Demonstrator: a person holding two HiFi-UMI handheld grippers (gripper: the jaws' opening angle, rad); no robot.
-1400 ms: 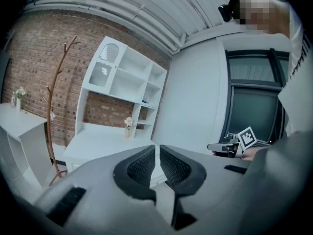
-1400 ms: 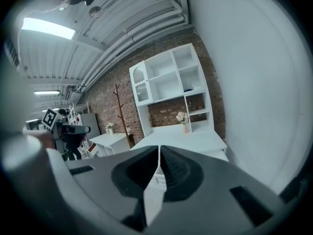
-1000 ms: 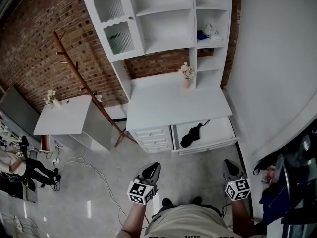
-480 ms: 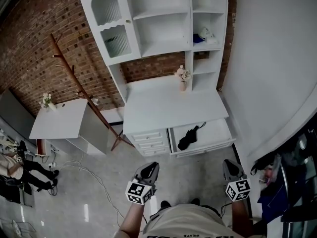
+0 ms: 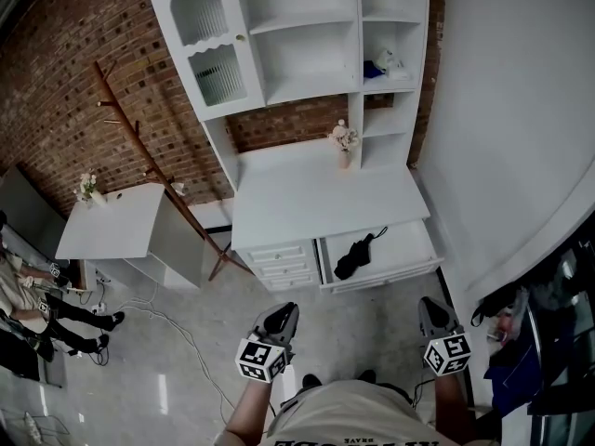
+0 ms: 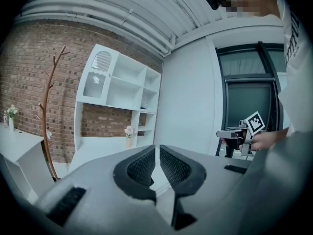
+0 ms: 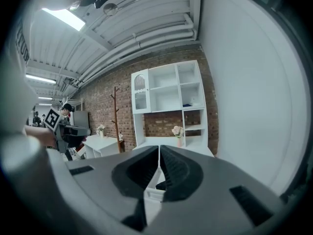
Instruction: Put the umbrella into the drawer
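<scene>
Head view, with both gripper views. Two bare forearms reach up from the bottom edge of the frame, one on each side of the person's trunk. The left tool (image 5: 283,314) sits at lower centre-left and the right tool (image 5: 431,308) at lower right. Both are held close to level at about the same height in the frame, and both point up-frame toward the white desk. Their marker cubes face the camera. Shoe tips show on the floor (image 5: 372,328) between the two forearms.

In the left gripper view, the left tool (image 6: 157,150) has its two pads pressed together with only a thin slit between them and nothing pinched. In the right gripper view, the right tool (image 7: 159,149) is the same, pads together and empty. Each gripper view shows the other tool off to one side, held in a hand.

The umbrella (image 5: 356,256) is black and folded. It lies inside the open drawer (image 5: 412,246), at that drawer's left end, with a thin strap trailing toward upper right. The drawer is pulled out from under the right part of the worktop (image 5: 325,203), just right of a stack of three closed small drawers (image 5: 284,263).

In the frame the umbrella lies above the tools and roughly midway between them, well apart from both, with bare floor in between. Neither tool touches the umbrella or the drawer.

A vase of flowers (image 5: 344,143) stands at the back of the worktop, below a white shelf unit (image 5: 307,45) on a brick wall.
</scene>
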